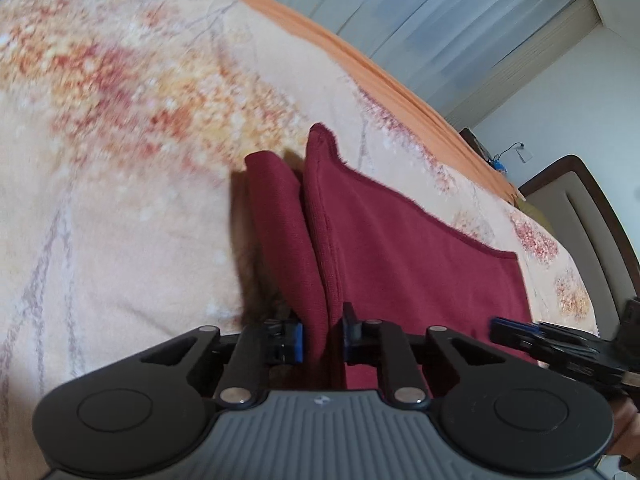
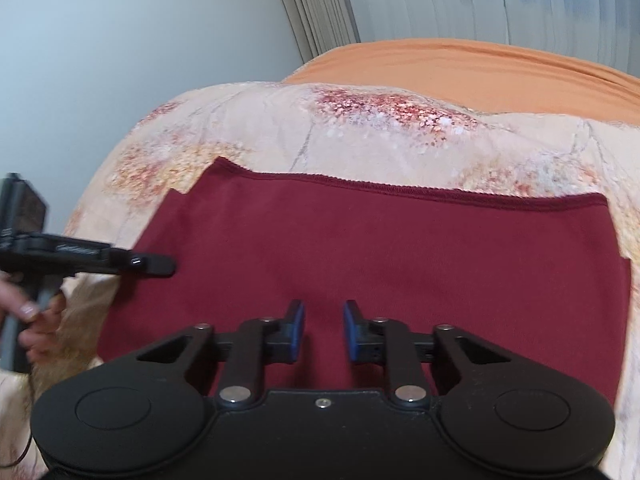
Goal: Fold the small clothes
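Maroon garment (image 2: 360, 248) flat on floral blanket (image 1: 120, 140); curtains (image 2: 480, 0) behind.

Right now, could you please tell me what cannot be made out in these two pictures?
- Near edge of the red garment: right wrist view, hidden under the right claw body.
- Cloth pinched in the left claw: left wrist view, the grip point is covered by the fingers.
- Blanket pattern: left wrist view, blurred.
- Hand: right wrist view, cut off by the left edge.
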### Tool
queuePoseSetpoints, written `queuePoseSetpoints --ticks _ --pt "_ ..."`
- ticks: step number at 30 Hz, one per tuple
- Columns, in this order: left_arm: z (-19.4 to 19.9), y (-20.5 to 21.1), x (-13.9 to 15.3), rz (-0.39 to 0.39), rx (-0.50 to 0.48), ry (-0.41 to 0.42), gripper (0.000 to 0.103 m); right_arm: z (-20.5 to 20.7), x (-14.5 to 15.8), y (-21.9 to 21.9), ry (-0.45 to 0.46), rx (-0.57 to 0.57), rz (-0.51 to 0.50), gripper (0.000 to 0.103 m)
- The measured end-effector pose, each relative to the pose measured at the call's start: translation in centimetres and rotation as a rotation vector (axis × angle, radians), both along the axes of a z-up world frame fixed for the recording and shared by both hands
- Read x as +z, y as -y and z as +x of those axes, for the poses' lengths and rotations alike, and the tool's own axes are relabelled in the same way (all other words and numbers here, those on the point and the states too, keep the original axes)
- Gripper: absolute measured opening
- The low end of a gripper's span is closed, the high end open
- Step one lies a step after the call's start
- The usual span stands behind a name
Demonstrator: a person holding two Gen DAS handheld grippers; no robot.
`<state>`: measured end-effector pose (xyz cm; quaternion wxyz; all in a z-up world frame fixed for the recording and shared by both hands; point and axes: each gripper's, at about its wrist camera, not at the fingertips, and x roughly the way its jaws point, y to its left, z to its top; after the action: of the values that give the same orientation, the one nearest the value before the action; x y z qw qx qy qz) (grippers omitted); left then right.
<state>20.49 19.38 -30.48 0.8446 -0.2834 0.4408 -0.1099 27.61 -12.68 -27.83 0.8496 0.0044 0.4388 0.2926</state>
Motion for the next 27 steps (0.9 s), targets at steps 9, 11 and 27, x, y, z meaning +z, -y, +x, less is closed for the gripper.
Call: queuePoseSetpoints --ticks 9,11,27 --pt "0.1 2.4 4.9 0.019 -0.067 0.062 0.016 3.6 -4.1 -3.1 -0.082 0.03 -0.062 0.001" --pt "0.4 3.8 5.8 0.035 -0.099 0.075 0.016 4.1 -4.5 -2.4 -0.118 0.004 -0.024 0.0" --pt "3.8 21.5 6.2 0.249 -0.347 0.11 0.016 4.1 -3.1 12.9 -0.425 -0.38 0.635 0.052"
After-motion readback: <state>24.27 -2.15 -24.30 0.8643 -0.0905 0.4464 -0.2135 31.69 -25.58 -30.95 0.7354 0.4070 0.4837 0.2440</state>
